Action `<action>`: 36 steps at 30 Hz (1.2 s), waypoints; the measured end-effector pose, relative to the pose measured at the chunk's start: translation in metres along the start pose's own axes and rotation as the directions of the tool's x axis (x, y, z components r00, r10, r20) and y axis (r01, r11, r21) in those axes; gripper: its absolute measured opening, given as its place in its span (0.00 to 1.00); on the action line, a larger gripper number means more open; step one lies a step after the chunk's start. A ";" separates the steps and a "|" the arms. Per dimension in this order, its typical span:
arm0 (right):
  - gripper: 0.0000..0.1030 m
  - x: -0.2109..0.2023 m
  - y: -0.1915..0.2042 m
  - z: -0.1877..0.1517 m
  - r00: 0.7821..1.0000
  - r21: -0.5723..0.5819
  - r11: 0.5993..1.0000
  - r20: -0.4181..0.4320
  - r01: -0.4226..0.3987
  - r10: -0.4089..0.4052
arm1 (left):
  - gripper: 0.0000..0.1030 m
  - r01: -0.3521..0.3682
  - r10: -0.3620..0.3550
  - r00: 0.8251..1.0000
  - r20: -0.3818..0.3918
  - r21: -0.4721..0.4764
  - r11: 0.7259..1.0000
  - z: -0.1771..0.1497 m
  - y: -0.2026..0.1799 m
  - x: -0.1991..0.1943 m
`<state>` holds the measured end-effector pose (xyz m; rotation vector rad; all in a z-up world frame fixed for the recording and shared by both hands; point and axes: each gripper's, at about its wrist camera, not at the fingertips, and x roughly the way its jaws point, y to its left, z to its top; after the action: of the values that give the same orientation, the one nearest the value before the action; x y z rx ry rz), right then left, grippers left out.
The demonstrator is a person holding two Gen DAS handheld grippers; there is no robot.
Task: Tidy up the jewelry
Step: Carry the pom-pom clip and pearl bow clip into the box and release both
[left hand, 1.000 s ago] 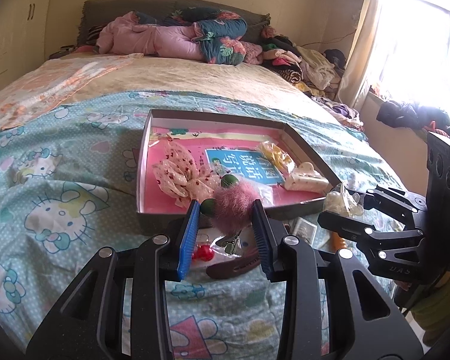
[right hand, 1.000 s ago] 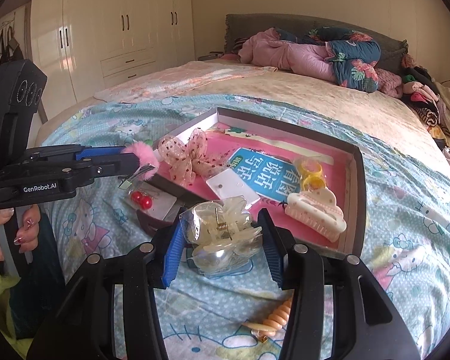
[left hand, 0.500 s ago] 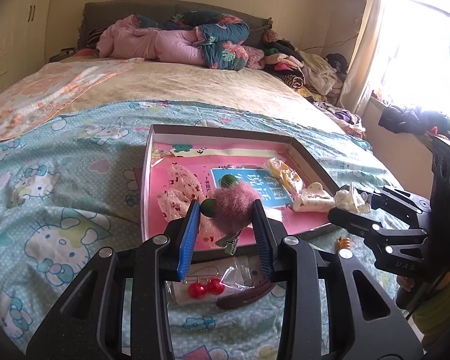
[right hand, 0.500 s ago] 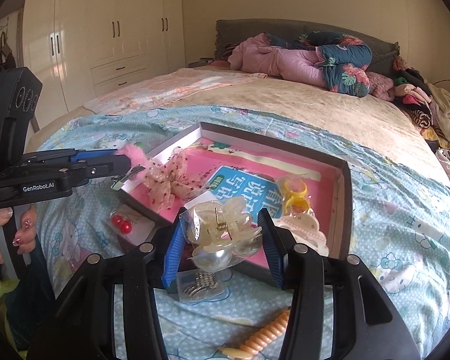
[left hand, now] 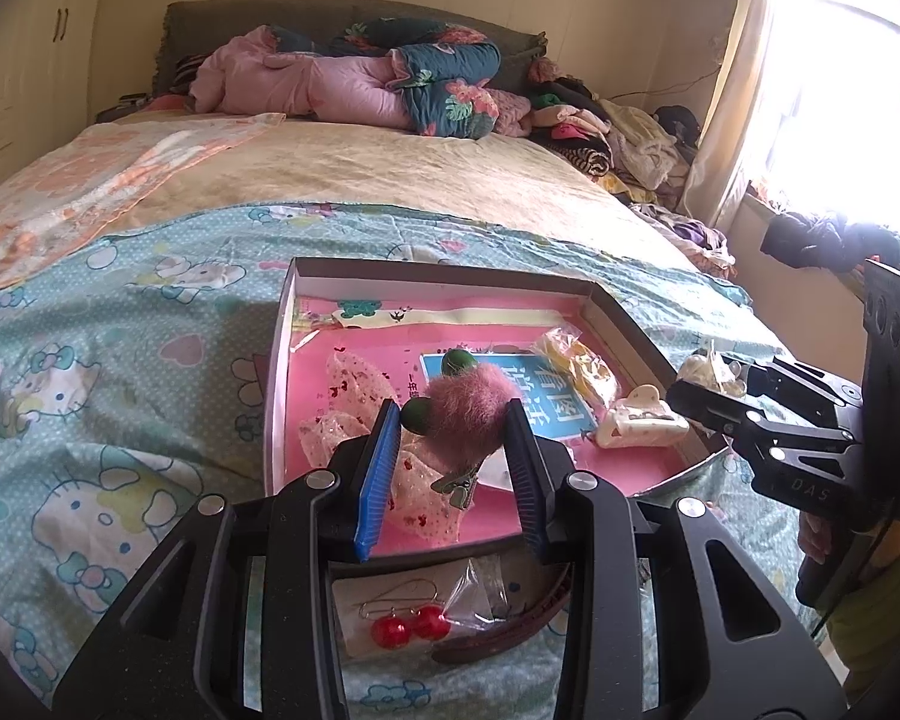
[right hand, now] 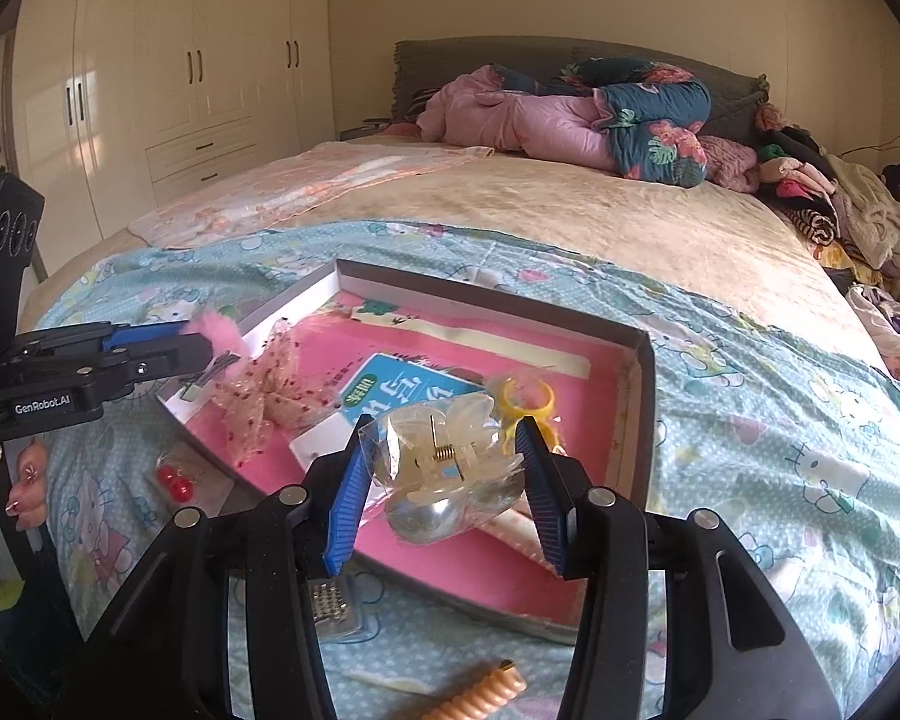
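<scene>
My left gripper [left hand: 452, 420] is shut on a fluffy pink pom-pom hair clip [left hand: 465, 414] with green beads, held above the near part of the pink-lined tray [left hand: 438, 273]. My right gripper [right hand: 440, 468] is shut on a clear bagged cream claw clip [right hand: 444, 468], held over the tray's [right hand: 492, 297] near right corner. In the tray lie a dotted pink bow [left hand: 354, 396], a yellow ring in a bag [right hand: 525, 402] and a cream claw clip [left hand: 642, 426]. Each gripper shows in the other's view: the right [left hand: 711, 381] and the left [right hand: 210, 342].
Red ball earrings in a bag [left hand: 411, 627] and a dark brown hair band [left hand: 510, 624] lie on the Hello Kitty sheet in front of the tray. A small bag of beads [right hand: 330, 606] and an orange spiral hair tie [right hand: 480, 696] lie near the right gripper. Bedding and clothes are piled at the bed's far end.
Both grippers have moved forward and up with their clips, from above the sheet in front of the tray to over the tray's near edge.
</scene>
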<state>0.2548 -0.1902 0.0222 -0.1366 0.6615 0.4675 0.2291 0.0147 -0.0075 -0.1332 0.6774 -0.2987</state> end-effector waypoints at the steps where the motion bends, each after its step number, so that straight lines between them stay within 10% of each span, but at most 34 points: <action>1: 0.44 0.002 -0.002 0.001 1.000 0.002 1.000 -0.001 0.006 -0.006 | 0.26 0.000 0.000 1.000 -0.001 0.001 1.000 0.001 0.000 0.002; 36: 0.44 0.090 -0.010 0.024 0.994 0.007 1.000 -0.108 0.004 -0.004 | 0.26 -0.070 0.073 0.995 -0.070 0.046 0.996 0.018 0.004 0.073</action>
<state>0.3347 -0.1590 -0.0150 -0.1572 0.7684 0.4561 0.2955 -0.0039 -0.0383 -0.0569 0.7451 -0.2501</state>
